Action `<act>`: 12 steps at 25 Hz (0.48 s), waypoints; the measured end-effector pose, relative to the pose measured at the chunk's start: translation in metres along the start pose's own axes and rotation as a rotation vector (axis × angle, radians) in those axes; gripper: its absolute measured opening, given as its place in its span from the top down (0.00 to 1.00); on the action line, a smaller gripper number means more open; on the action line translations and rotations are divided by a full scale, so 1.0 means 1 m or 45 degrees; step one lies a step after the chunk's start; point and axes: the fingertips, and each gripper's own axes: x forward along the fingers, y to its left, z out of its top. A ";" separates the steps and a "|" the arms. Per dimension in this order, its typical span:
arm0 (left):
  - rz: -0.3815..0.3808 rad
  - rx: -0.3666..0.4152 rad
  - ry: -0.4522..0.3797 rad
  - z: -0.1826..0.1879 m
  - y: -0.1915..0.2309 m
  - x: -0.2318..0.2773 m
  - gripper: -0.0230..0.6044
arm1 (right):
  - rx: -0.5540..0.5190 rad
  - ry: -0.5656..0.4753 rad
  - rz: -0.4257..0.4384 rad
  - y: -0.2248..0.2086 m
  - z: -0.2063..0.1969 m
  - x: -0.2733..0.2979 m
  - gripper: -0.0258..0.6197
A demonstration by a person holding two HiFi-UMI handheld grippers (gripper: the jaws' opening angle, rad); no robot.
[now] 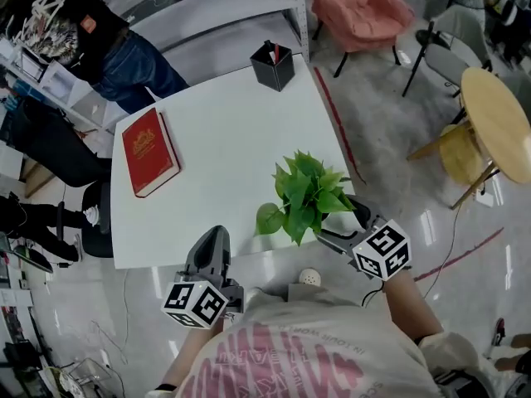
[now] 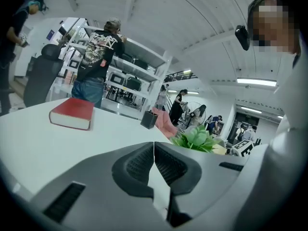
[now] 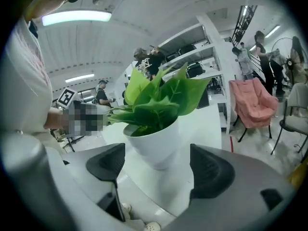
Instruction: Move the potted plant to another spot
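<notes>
**Head view.**
- White table [image 1: 216,131], centre of frame.
- Potted plant [image 1: 305,193]: lower centre-right, standing on the table close to its near edge.
- Red book [image 1: 149,152], left; black pen holder [image 1: 273,65], upper centre. Both are well apart from the plant.
- Left hand-held gripper [image 1: 214,237]: lower left, at the table's near edge and clear of the plant.
- Right hand-held gripper [image 1: 336,222]: just beside the foliage.

**Left gripper view.**
- Jaws pressed together with nothing between them.
- The plant's leaves [image 2: 196,139] show beyond, at right.

**Right gripper view.**
- Jaws spread wide.
- White pot [image 3: 156,146]: upright on the table, centred ahead of the gap, with neither pad touching it.

**Status, as judged.**
- The approach is made.
- Closing on the pot, lifting, carrying and setting it down elsewhere are all left.
</notes>
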 end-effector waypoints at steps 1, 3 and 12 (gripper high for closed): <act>0.008 -0.002 0.002 -0.001 0.001 -0.001 0.92 | -0.011 -0.003 0.012 0.002 0.001 0.003 0.29; 0.024 -0.002 0.008 -0.003 0.004 -0.003 0.92 | -0.030 -0.018 0.024 0.006 0.004 0.009 0.24; 0.037 0.027 0.003 0.004 0.005 -0.001 0.92 | -0.040 -0.090 0.023 0.008 0.021 0.028 0.11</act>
